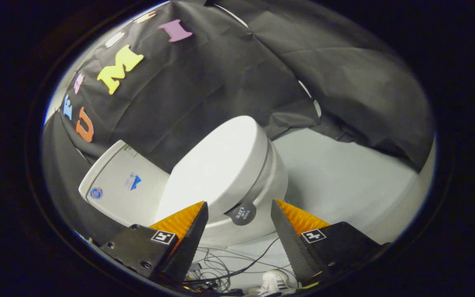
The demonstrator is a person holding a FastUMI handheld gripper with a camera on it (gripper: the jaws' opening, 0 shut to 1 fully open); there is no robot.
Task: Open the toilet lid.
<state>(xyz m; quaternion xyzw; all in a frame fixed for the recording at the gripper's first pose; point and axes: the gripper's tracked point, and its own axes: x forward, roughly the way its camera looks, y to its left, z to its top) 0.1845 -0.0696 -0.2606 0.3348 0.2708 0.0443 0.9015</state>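
A white toilet stands ahead of me, its lid (217, 165) lying down flat on the seat and bowl (272, 181). A small dark round tab (241, 213) sticks out from the lid's side edge, right between my fingertips. My gripper (239, 206) is open, its two fingers spread to either side of the tab and the lid's rim, touching neither as far as I can see. The white tank (124, 185) sits beyond the lid, by the left finger.
Black cloth walls hang behind and beside the toilet. A pale floor (344, 177) stretches beyond the right finger. Loose dark cables (229, 264) and a white sneaker (274, 282) lie on the floor below my fingers.
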